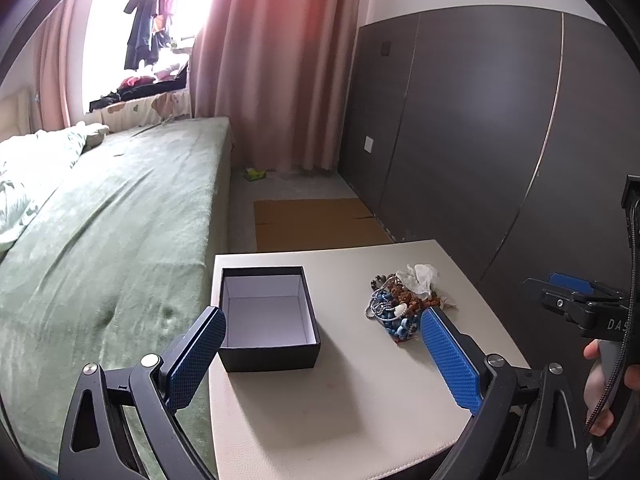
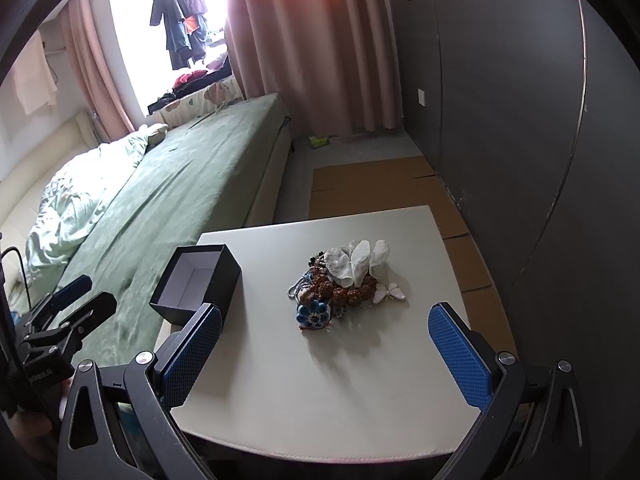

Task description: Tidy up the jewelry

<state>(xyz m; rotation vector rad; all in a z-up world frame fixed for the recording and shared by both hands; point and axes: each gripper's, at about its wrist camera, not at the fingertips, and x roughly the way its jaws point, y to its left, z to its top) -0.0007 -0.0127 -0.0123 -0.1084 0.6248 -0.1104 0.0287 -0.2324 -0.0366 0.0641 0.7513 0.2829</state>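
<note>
Brown wooden beads, grey metal chains, blue bead flowers and pale shell petals lie tangled in one jewelry heap (image 2: pixel 340 284) toward the right edge of the white table (image 2: pixel 320 392), well apart from the empty black cardboard box (image 1: pixel 268 316) at its left edge. Left gripper (image 1: pixel 324 354) and right gripper (image 2: pixel 326 354) hang spread, holding nothing. The light, limp strands will likely snag; the shell looks brittle, so pinch a bead cluster.

Jewelry pile (image 2: pixel 342 286) tangled; single pieces indistinguishable.
</note>
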